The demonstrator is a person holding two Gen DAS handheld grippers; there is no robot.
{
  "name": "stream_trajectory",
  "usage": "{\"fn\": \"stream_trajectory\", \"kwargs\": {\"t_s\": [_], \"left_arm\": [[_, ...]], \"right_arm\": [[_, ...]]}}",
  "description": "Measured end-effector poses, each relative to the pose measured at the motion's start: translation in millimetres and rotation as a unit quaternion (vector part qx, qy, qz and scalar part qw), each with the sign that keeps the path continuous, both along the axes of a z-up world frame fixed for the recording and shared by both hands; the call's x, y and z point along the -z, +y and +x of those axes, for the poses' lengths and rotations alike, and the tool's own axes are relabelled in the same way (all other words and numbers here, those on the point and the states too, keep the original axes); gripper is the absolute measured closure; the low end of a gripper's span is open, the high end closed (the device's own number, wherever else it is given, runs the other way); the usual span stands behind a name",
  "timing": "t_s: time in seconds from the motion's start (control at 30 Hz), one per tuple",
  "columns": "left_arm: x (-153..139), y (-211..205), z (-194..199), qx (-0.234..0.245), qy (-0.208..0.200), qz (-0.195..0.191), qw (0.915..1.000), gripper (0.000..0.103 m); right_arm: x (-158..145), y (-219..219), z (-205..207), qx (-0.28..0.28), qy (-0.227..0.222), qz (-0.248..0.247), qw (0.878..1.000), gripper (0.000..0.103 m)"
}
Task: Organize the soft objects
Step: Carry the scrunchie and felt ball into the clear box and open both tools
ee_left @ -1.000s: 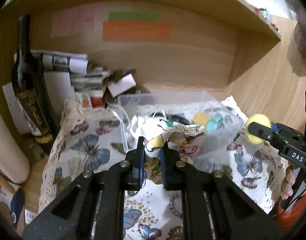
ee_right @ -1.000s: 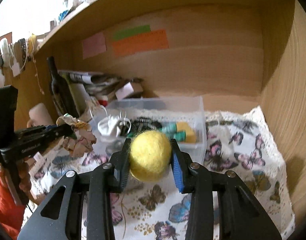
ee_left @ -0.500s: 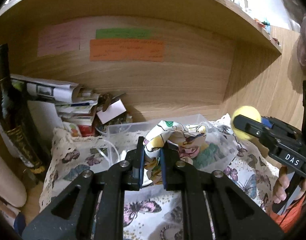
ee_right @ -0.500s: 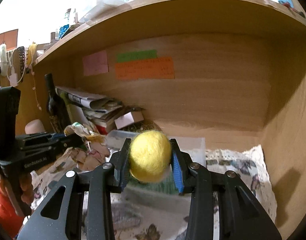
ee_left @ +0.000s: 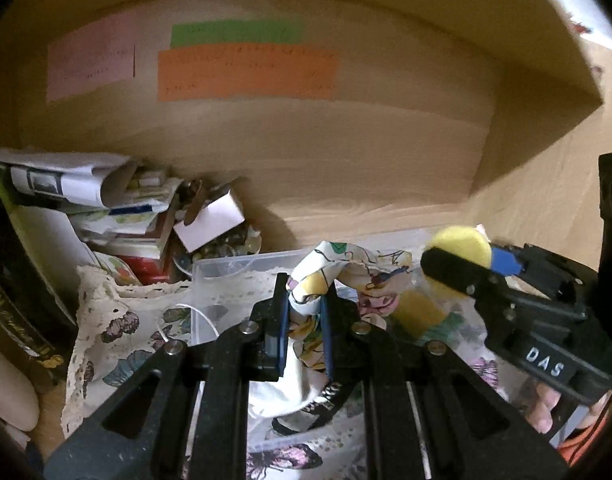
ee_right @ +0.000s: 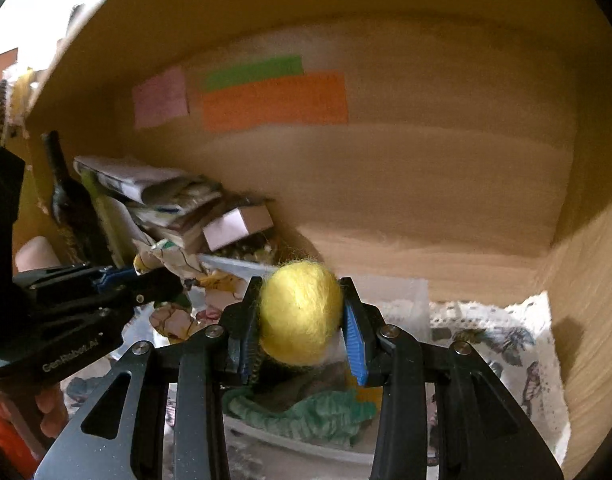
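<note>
My left gripper (ee_left: 304, 322) is shut on a patterned white-and-yellow cloth (ee_left: 346, 276), held over the clear plastic bin (ee_left: 230, 280). The cloth hangs down between the fingers. My right gripper (ee_right: 302, 332) is shut on a yellow felt ball (ee_right: 300, 314), also above the bin (ee_right: 402, 300). In the left wrist view the ball (ee_left: 460, 246) and right gripper (ee_left: 466, 268) are at the right, level with the cloth. In the right wrist view the left gripper (ee_right: 162, 280) holds the cloth (ee_right: 174, 264) at the left. Green knitted fabric (ee_right: 306, 412) and a yellow piece lie in the bin.
The bin stands on a butterfly-print cloth with lace edging (ee_left: 118, 332) inside a wooden shelf nook. A dark wine bottle (ee_right: 72, 208), stacked papers (ee_left: 86, 188) and a small box (ee_left: 210, 222) crowd the back left. Coloured notes (ee_left: 246, 72) are stuck on the back wall.
Both grippers have moved forward and down toward the bin, still holding the cloth and the ball. The back wall now looks closer in both views.
</note>
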State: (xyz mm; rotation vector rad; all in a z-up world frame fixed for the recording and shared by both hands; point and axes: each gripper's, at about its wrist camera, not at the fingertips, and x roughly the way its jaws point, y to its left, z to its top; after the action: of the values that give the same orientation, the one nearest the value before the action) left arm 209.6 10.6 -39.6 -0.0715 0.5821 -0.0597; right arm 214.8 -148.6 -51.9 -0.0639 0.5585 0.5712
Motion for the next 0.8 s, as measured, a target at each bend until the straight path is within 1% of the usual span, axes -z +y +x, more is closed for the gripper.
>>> {"fn": "stream_trajectory", "kwargs": {"t_s": [0.1, 0.27, 0.43, 0.47, 0.53, 0.57, 0.6, 0.63, 0.7, 0.77, 0.8], "left_arm": [[12, 2, 11, -0.004, 0.020, -0.006, 0.9998, 0.090], [30, 3, 26, -0.003, 0.050, -0.012, 0.9987, 0.090], [38, 3, 29, -0.008, 0.058, -0.003, 0.9983, 0.090], [39, 2, 29, -0.006, 0.059, -0.002, 0.9982, 0.088], [39, 0, 26, -0.003, 0.060, 0.003, 0.9982, 0.079], [39, -1, 24, -0.001, 0.060, 0.006, 0.9982, 0.071], [39, -2, 23, -0.001, 0.058, 0.011, 0.9983, 0.063], [38, -3, 21, -0.002, 0.055, 0.013, 0.9984, 0.060], [37, -4, 17, -0.003, 0.050, 0.020, 0.9985, 0.050], [34, -6, 12, -0.003, 0.043, 0.024, 0.9988, 0.046], [33, -5, 11, -0.004, 0.039, 0.025, 0.9989, 0.045]], "right_arm": [[12, 5, 10, 0.001, 0.016, -0.019, 1.000, 0.069], [28, 8, 21, 0.000, 0.047, -0.033, 0.998, 0.069], [37, 8, 26, 0.005, 0.059, -0.051, 0.997, 0.069], [39, 8, 27, 0.006, 0.061, -0.054, 0.997, 0.069], [42, 10, 29, 0.005, 0.067, -0.061, 0.996, 0.069], [43, 11, 29, 0.004, 0.069, -0.064, 0.996, 0.067], [44, 12, 30, 0.004, 0.071, -0.066, 0.995, 0.063], [44, 12, 29, 0.004, 0.070, -0.069, 0.995, 0.060], [43, 14, 29, 0.004, 0.064, -0.071, 0.995, 0.046], [39, 13, 25, 0.005, 0.052, -0.071, 0.996, 0.039], [38, 14, 25, 0.006, 0.047, -0.072, 0.996, 0.037]]}}
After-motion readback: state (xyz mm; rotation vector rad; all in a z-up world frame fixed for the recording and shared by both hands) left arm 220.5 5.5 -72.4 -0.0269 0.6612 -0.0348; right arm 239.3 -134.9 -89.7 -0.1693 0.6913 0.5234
